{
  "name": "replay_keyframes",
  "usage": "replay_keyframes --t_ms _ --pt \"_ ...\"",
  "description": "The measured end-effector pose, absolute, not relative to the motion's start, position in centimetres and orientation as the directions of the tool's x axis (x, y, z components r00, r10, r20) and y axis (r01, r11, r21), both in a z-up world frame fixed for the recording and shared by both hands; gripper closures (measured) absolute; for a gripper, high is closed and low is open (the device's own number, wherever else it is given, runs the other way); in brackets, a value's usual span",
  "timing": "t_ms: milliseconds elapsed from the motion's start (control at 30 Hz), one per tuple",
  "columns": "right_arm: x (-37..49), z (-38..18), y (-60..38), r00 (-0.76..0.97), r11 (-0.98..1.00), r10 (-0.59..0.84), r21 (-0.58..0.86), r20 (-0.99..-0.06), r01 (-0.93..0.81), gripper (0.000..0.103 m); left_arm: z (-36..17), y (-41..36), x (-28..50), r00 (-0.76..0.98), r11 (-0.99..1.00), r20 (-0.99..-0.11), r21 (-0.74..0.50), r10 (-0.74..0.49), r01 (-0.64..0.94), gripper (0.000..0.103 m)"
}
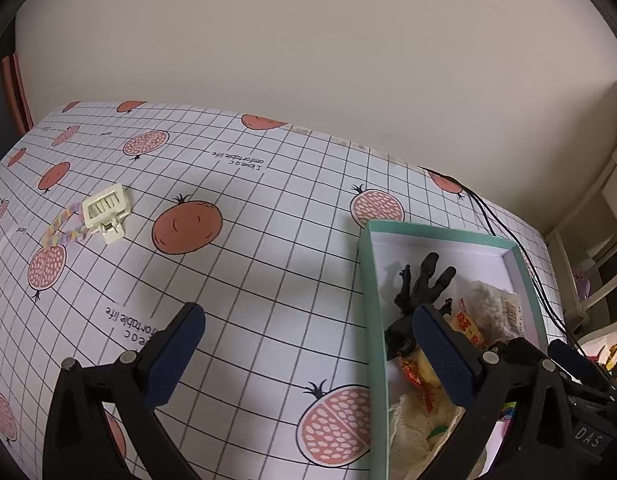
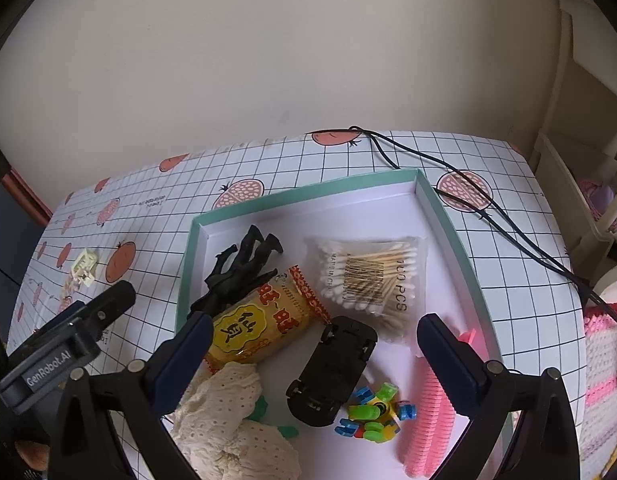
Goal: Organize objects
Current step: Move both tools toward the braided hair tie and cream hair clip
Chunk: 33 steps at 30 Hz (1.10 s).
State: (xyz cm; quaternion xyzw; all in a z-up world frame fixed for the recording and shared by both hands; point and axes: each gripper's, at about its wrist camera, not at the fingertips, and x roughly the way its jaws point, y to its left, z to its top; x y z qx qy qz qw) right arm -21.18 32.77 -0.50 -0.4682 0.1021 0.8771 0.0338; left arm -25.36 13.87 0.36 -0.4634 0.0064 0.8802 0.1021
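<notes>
left gripper (image 1: 308, 344) jaws wide, empty; hair clip (image 1: 107, 210) far ahead-left | right gripper (image 2: 314, 354) wide above toy car (image 2: 332, 372)

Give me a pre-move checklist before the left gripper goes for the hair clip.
1. Left gripper open and empty: ok.
2. Right gripper open and empty: ok.
3. Hair clip on the cloth, nothing on top of it: ok.
4. Clip clear of neighbours: not ok, a braided band lies against it.
5. Path across the cloth from left gripper to clip: ok.
6. Space left in the box: ok, far part bare.
</notes>
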Motion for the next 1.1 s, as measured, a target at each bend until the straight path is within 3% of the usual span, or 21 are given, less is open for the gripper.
replay_keyframes --t_ms 667,900,1100 --pt "-22.6 1.3 23.5 -0.594 -0.972 -0.159 0.23 -0.788 -0.045 0.0 3.7 -0.6 -29.1 -0.612 -0.996 -0.79 -0.084 0.048 0.031 0.0" --pt "-22.7 1.4 18.2 -0.597 -0.982 -0.177 0.183 -0.783 0.051 0.0 4.8 -5.5 -30.0 -0.638 -0.988 -0.77 -0.105 0.008 0.115 0.0" --pt "-23.7 2.3 14.4 -0.606 -0.983 -0.183 0.128 -0.774 0.133 0.0 4.4 -7.6 -32.0 -0.622 -0.963 -0.78 -0.214 0.069 0.162 0.0"
